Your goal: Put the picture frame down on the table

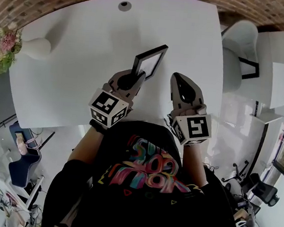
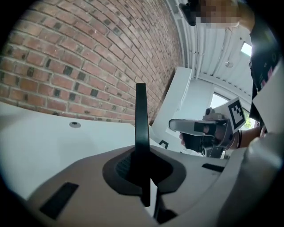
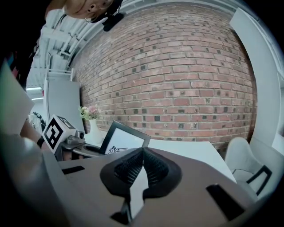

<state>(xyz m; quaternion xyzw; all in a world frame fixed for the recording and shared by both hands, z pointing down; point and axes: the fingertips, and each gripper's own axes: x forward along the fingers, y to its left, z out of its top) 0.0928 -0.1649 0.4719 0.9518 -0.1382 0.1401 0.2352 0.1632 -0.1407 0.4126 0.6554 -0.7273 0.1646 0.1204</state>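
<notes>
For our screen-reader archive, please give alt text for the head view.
The left claw grips a black picture frame by its edge over a white table. The right claw is shut and empty beside it; a vase of flowers stands at the table's left edge.

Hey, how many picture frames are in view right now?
1. The black picture frame is clamped by its edge in the left gripper, over the white table. The right gripper is shut on nothing. No other frame shows in any view.
</notes>
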